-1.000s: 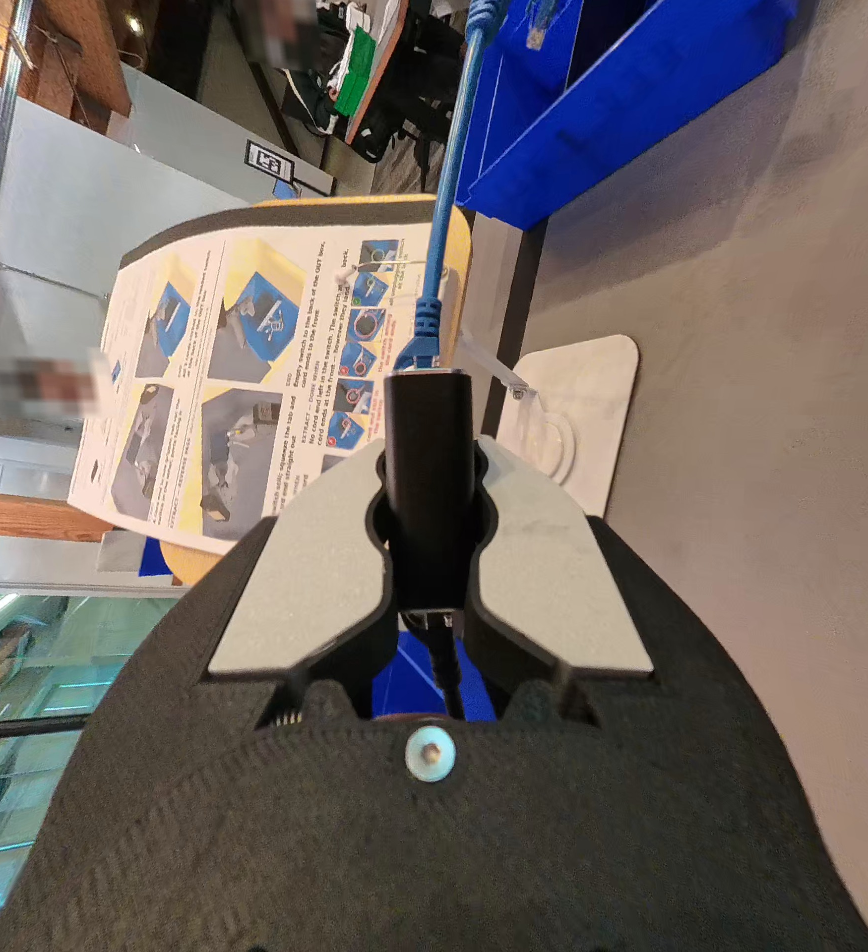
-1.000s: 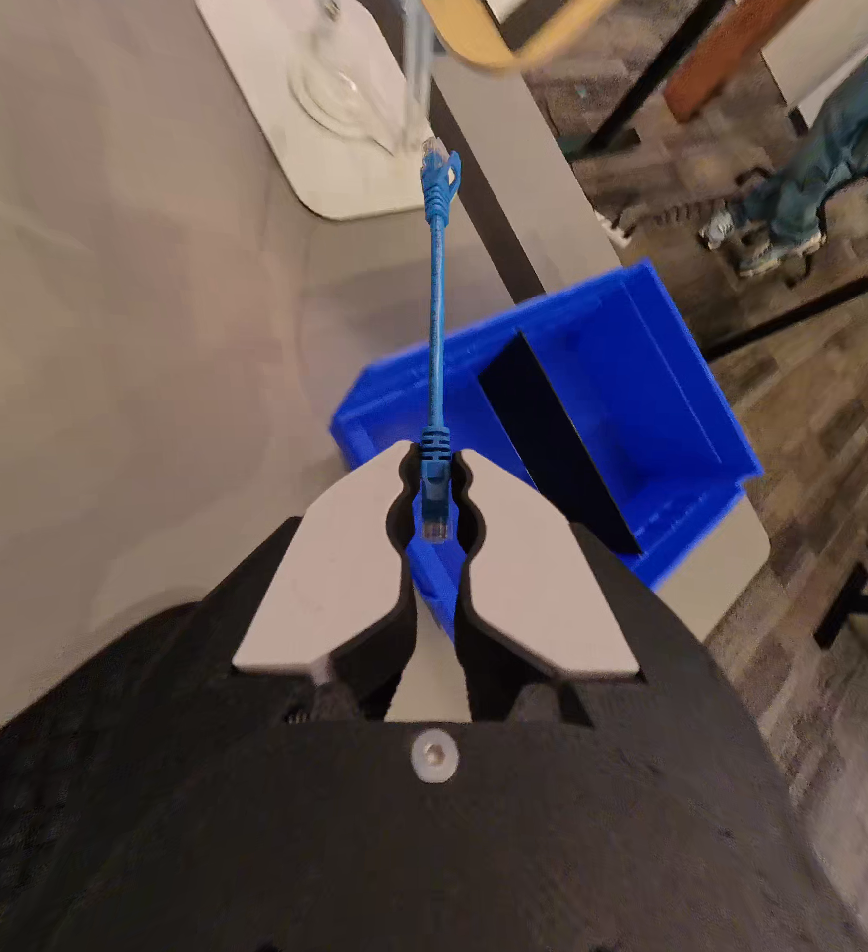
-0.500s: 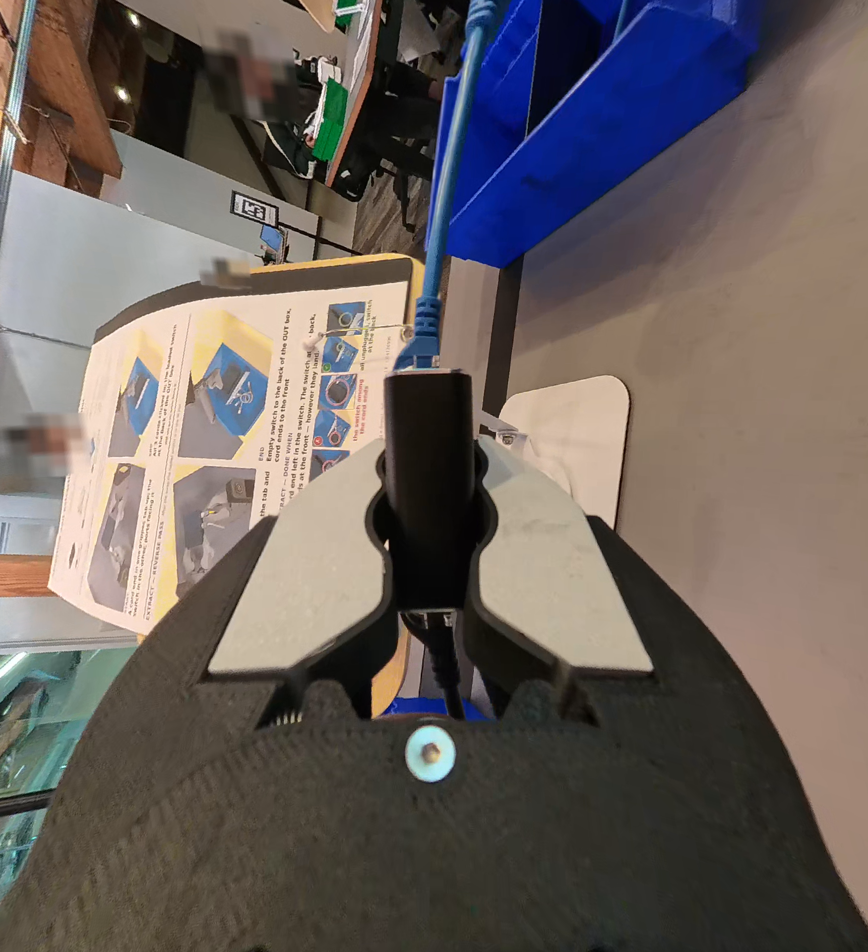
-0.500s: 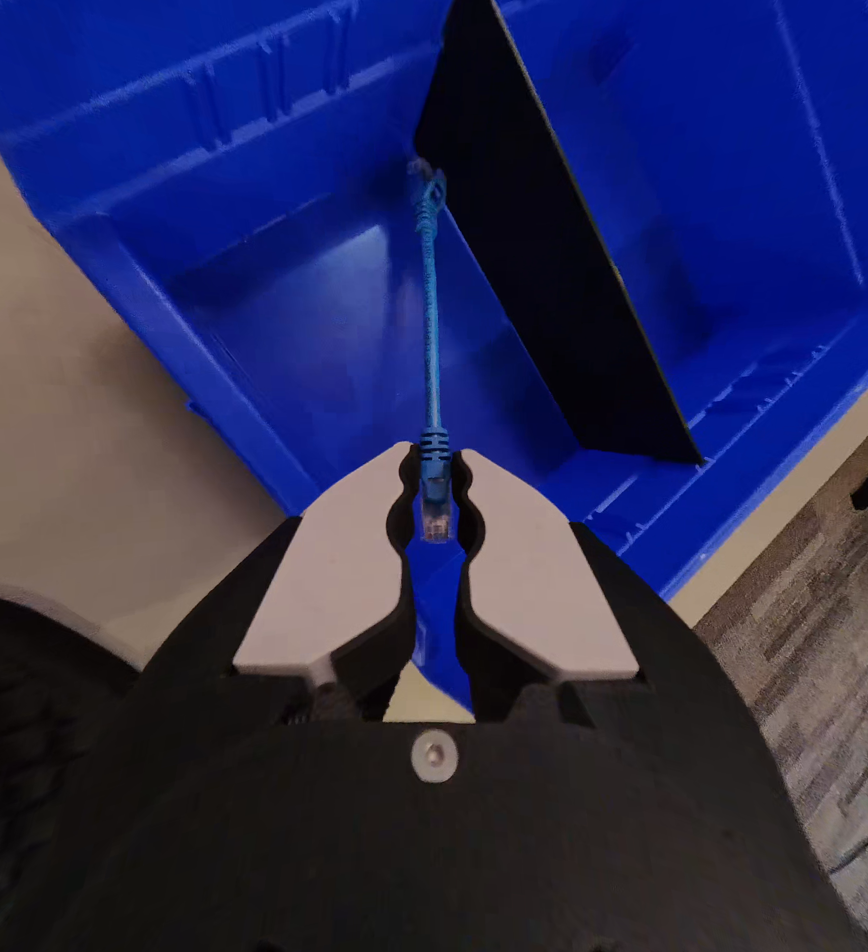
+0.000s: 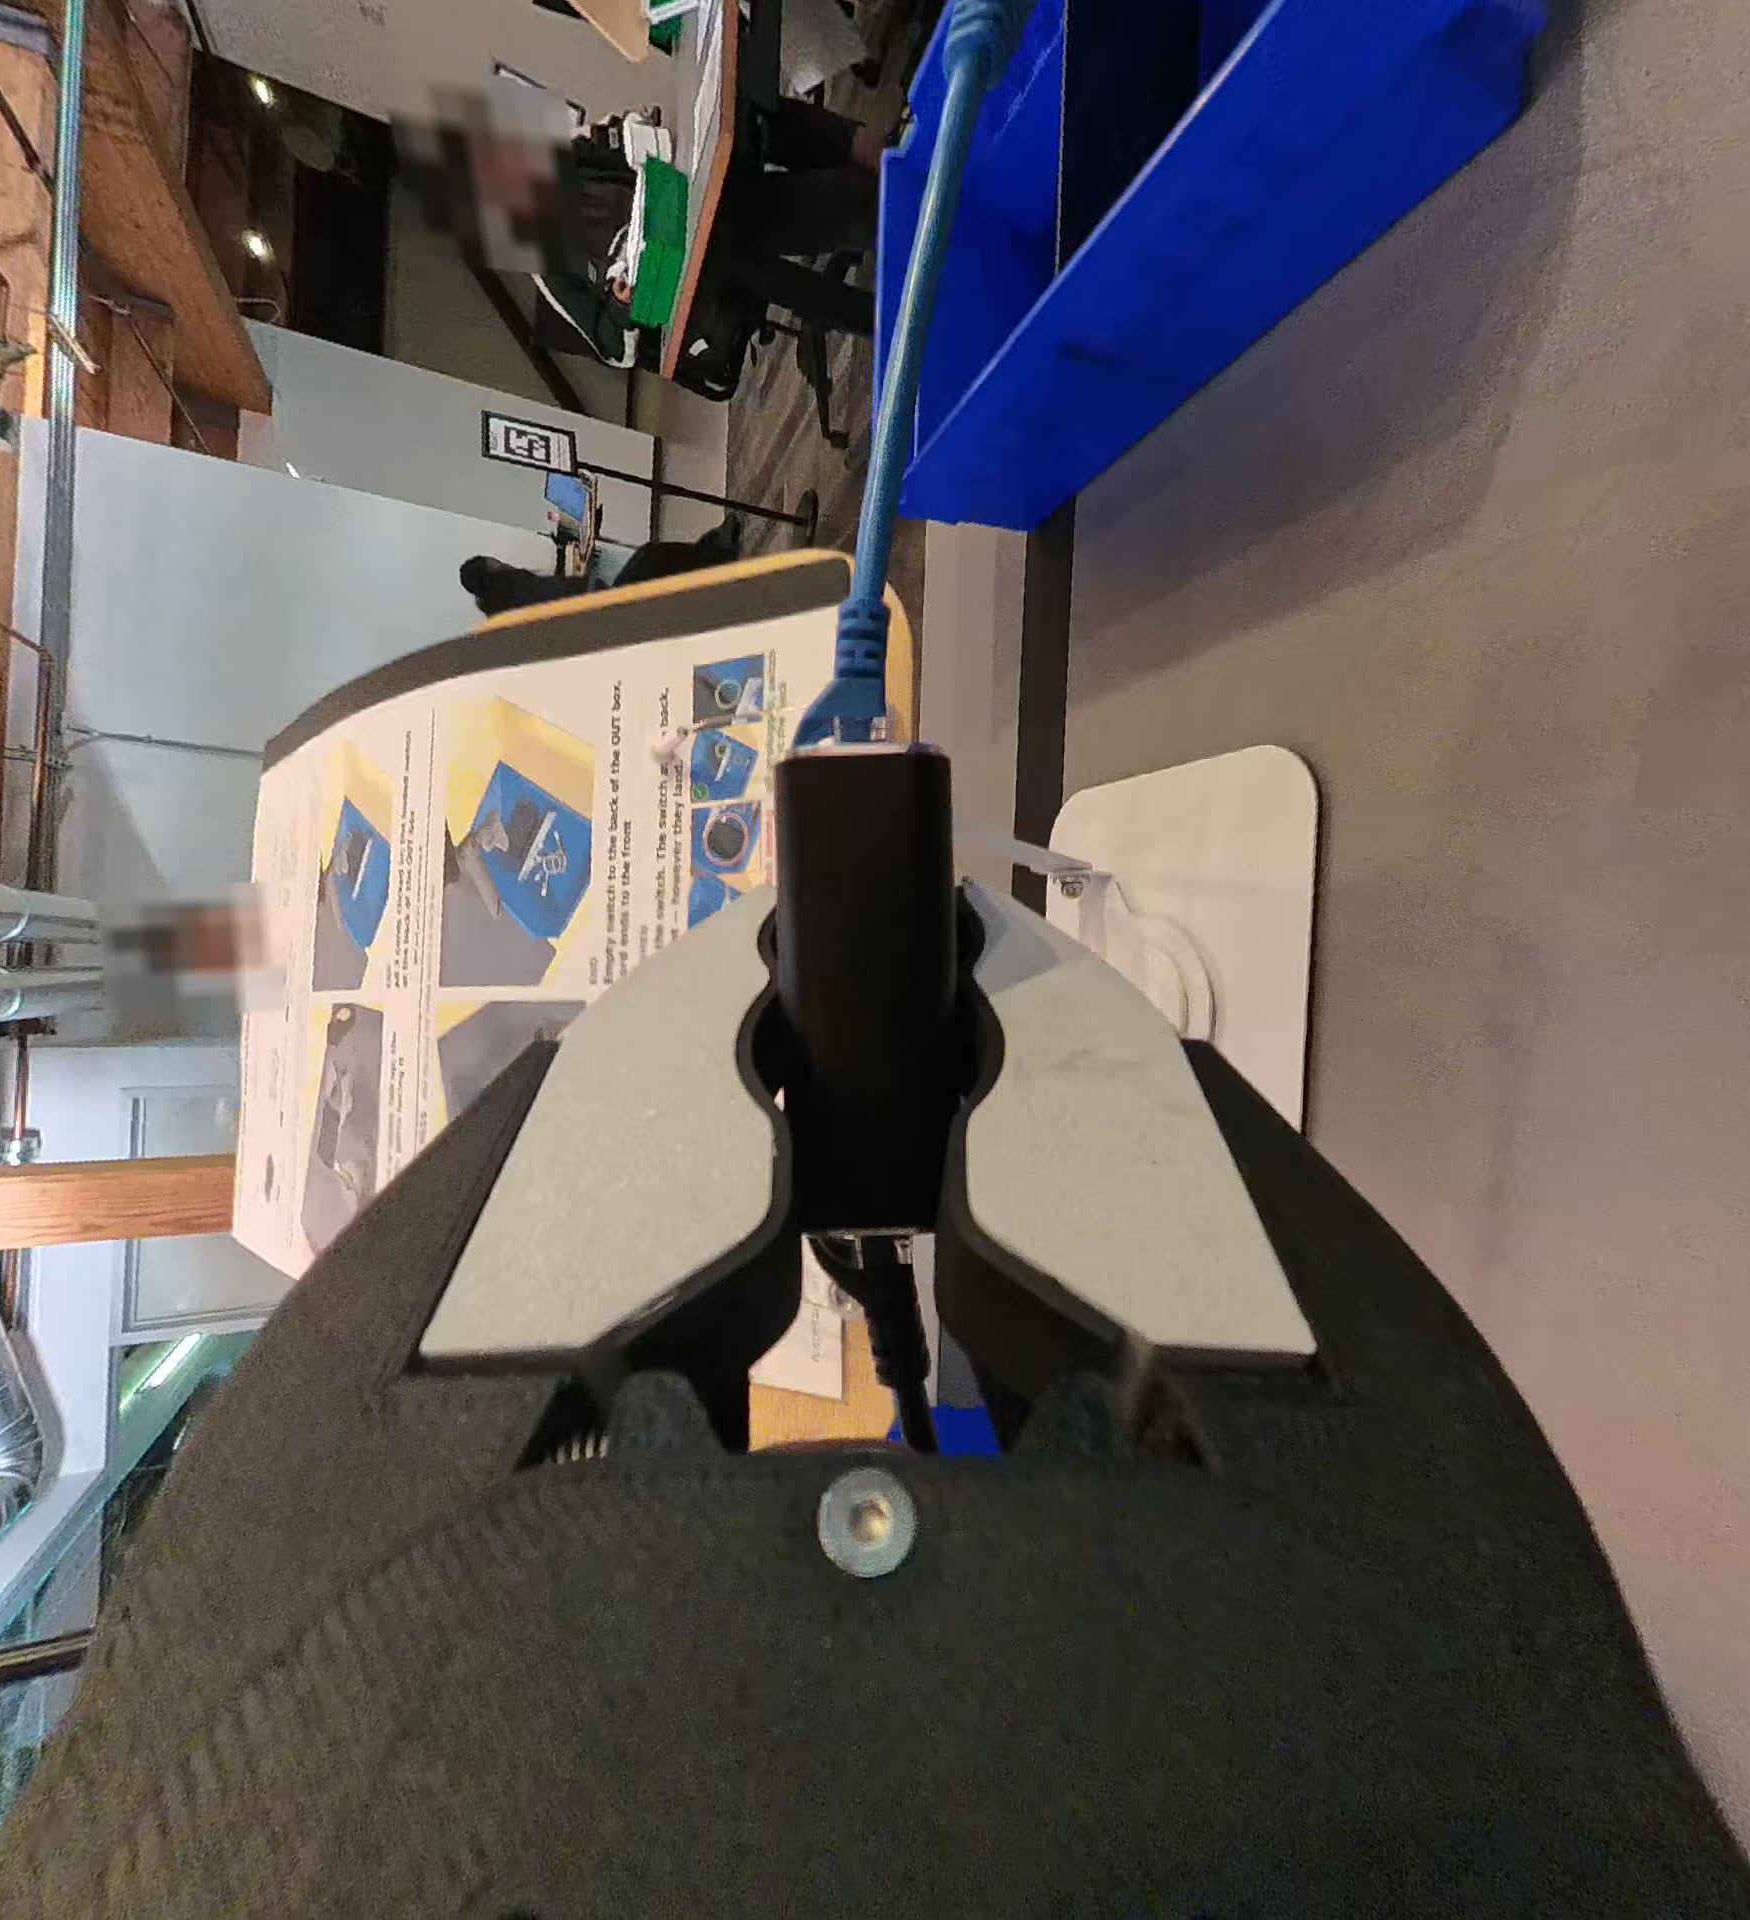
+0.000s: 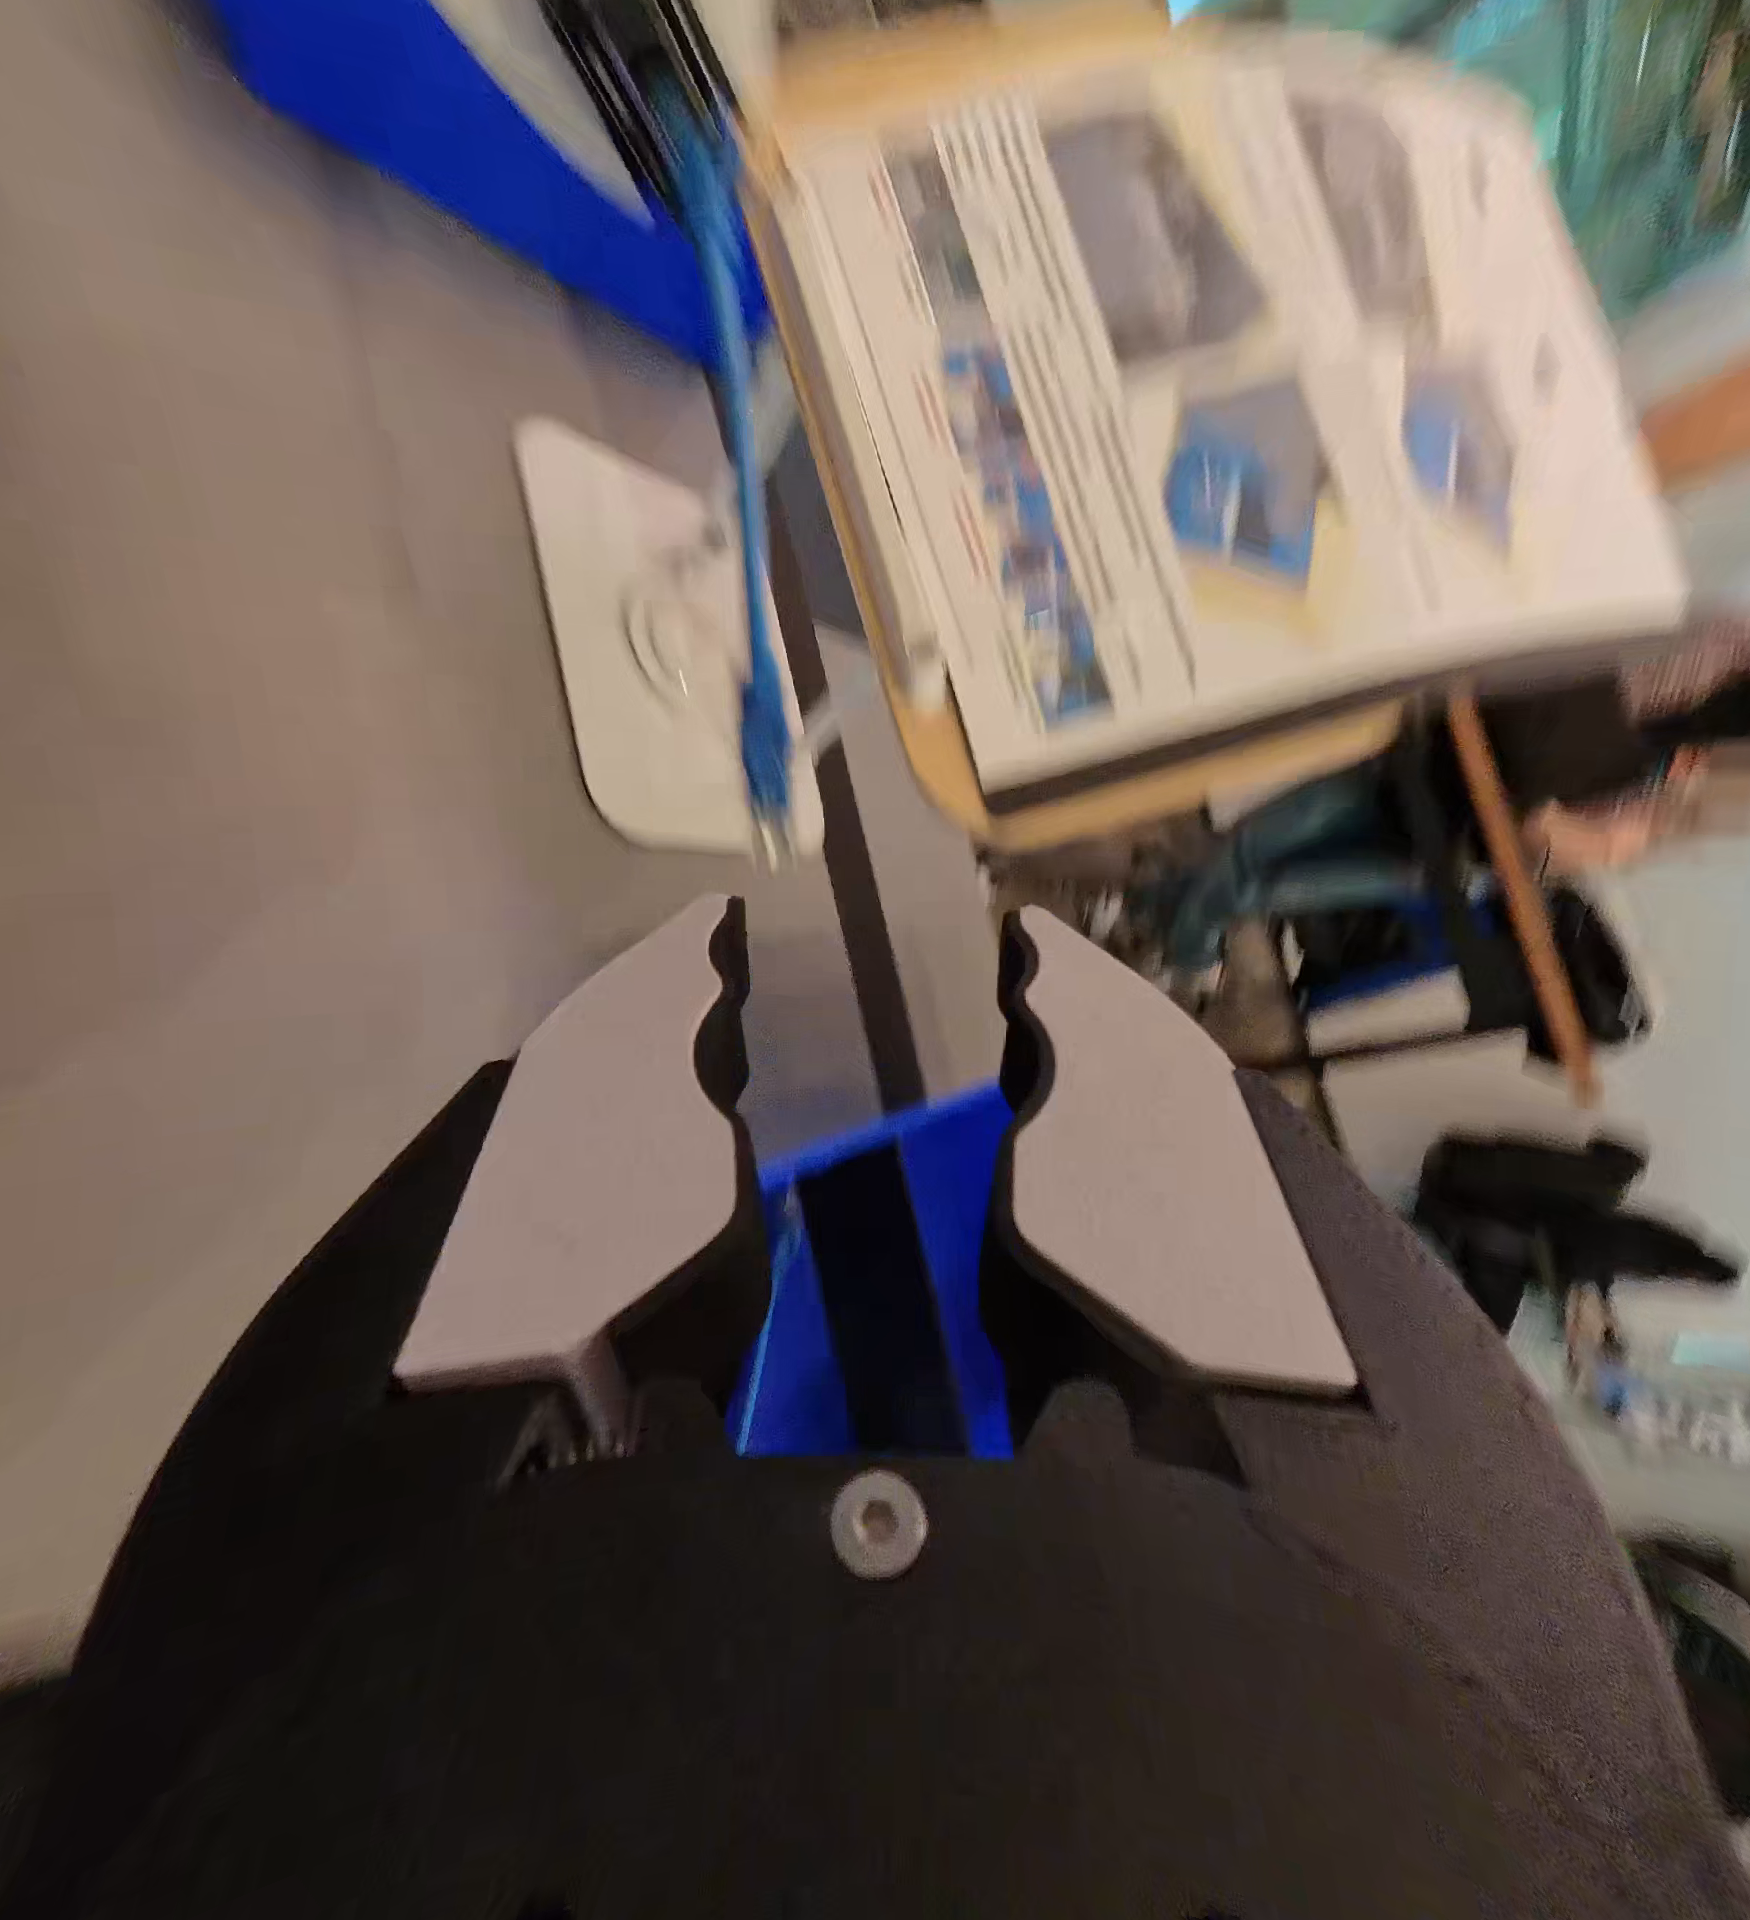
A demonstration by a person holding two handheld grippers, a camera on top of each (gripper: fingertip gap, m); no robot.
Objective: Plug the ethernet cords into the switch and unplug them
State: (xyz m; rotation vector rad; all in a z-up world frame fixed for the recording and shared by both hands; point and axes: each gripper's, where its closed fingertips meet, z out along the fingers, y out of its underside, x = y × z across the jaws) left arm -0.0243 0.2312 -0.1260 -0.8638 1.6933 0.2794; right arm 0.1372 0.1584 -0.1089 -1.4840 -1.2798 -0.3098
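An instruction sheet (image 5: 538, 883) with photos and printed lines stands on a board at 10 o'clock from the left gripper (image 5: 866, 997); a black-and-white square marker (image 5: 528, 449) hangs on the wall at 11. The switch (image 5: 863, 987), a plain black box, is clamped between the left gripper's grey pads, a blue ethernet cord (image 5: 902, 416) plugged into its far end and running toward 12, past a blue bin (image 5: 1214, 260). The right gripper (image 6: 871, 997) stands wide with nothing held; a blurred blue plug (image 6: 762, 748) hangs at 11, apart from it.

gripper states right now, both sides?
Left gripper: closed on the black switch, blue ethernet cord plugged into its far end.
Right gripper: open, holding nothing.
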